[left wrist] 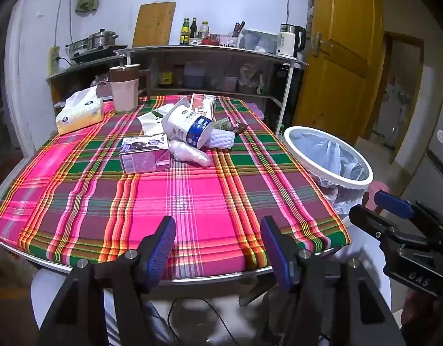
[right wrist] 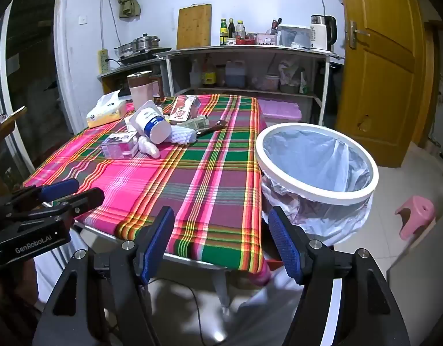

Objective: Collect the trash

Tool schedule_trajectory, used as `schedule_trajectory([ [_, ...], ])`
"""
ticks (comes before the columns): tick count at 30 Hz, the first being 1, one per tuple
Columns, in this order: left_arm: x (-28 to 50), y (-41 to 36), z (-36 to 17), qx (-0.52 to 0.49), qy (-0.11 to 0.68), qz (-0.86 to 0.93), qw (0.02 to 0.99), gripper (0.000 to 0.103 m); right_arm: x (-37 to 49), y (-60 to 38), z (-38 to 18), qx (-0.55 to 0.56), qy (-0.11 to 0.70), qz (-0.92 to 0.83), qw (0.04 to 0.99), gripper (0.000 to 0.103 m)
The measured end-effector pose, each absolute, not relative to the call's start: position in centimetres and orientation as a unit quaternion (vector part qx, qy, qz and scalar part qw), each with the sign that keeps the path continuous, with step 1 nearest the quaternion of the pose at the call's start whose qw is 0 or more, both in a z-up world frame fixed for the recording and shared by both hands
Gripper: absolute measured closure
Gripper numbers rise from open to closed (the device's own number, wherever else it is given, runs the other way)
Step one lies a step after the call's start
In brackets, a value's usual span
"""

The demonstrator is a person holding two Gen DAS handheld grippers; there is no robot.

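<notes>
Plaid-clothed table (left wrist: 192,201), kitchen shelving (left wrist: 209,50) behind

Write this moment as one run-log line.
left hand-held gripper: open, empty | right hand-held gripper: open, empty | trash pile: on table | bin: lined, beside table

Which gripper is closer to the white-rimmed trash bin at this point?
Right. The right gripper hangs open at the table's near corner, with the trash bin just ahead to its right. The left gripper, also open, sits farther left along the near table edge.
</notes>
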State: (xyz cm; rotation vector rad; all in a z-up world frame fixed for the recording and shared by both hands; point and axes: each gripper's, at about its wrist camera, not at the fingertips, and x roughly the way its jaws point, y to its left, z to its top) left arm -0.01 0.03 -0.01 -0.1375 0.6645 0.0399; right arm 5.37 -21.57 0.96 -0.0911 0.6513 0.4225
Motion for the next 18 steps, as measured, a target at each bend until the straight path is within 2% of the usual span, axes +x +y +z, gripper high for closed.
schedule_trajectory([
  [18, -0.01, -0.02, 0.00, -0.063, 0.327, 0.021, 0.943, 0.042, 5.30, -21.69, 1.01, -0.039, 0.318, 0.208, 0.924, 0.035],
])
